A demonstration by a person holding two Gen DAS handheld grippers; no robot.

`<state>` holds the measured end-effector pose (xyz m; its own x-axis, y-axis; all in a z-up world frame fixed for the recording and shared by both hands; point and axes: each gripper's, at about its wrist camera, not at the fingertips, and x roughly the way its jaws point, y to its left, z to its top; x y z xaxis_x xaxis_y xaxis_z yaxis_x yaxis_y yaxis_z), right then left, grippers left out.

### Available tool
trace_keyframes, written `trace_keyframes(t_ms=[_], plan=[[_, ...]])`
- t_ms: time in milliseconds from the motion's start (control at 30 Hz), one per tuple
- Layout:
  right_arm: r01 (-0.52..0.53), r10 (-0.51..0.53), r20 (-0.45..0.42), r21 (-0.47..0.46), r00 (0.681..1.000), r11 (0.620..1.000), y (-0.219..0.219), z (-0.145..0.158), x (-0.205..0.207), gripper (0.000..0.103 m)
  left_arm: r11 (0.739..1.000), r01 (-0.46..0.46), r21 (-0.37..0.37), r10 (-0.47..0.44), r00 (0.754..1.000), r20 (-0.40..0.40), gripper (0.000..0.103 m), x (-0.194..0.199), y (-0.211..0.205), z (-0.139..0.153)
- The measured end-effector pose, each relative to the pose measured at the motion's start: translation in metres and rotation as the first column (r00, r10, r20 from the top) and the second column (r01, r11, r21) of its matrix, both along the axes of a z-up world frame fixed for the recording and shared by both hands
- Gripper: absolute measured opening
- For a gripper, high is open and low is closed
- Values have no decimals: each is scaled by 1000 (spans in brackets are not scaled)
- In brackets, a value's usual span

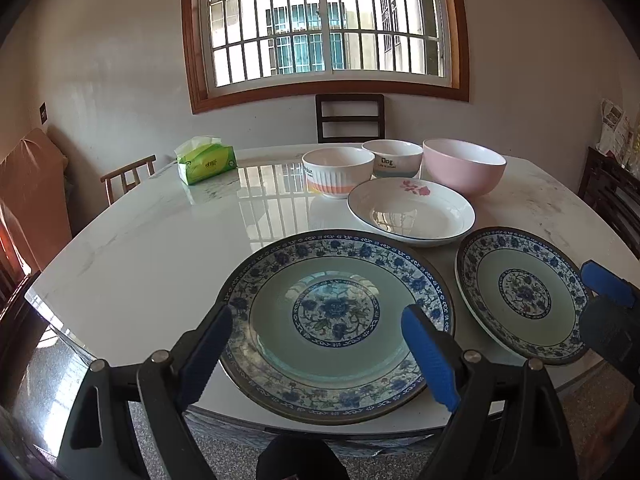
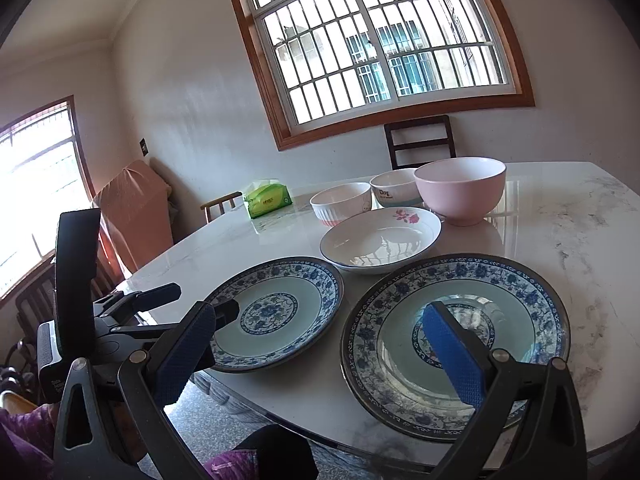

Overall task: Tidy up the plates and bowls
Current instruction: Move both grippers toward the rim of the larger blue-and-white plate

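Risk of chipping or sliding a blue-patterned plate (image 1: 336,320) off the near table (image 1: 140,248) edge at lower centre, given both grippers (image 1: 320,360) (image 2: 324,356) gaping wide and empty, bowls (image 1: 464,166) grouped upper right.

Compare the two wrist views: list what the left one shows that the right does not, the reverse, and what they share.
Only the left wrist view: the right tool entering at the right edge, and papers on the right wall.

Only the right wrist view: a second window on the left wall, the left tool's body, and purple clothing.

Both: two blue-patterned plates, the white flowered dish, three bowls, the tissue pack, the marble table and the barred window.
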<state>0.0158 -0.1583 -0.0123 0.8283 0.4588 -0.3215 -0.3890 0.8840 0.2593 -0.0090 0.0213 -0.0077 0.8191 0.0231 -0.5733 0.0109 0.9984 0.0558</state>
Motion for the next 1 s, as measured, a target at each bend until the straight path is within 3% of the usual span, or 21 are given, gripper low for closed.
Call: trace_keyframes(t_ms=[167,333,467,500,567,633,700,800,1000], plan=[[-65,67,-39,52,997,997,2,0,9,103,1000,-18,-1,18,1000,-9,89,0,8,1],[-150,171,-125,161,977,975,-4,0,31,102,998,-48,-37,47,998,-39,89,1,24,3],[-199,242,-167,242,956,950,-4,4,48,88,997,-72,-37,70,996,-61,89,4,32,4],[-222,271,-177,251,946,942,-1,6,53,84,996,-82,-38,79,994,-71,89,5,35,4],[-256,321,-235,268,917,929,5,6,69,64,994,-95,-54,90,991,-97,89,7,40,4],[-275,369,-326,301,870,913,12,0,91,56,992,-100,-81,90,988,-123,89,10,47,5],[-283,394,-370,320,841,904,16,-2,108,56,988,-116,-98,102,984,-144,89,12,54,6],[-281,377,-383,283,843,917,18,6,127,56,983,-130,-126,107,979,-176,89,16,63,6],[-281,393,-472,291,790,915,18,2,162,56,964,-160,-213,105,963,-249,89,26,83,-4]])
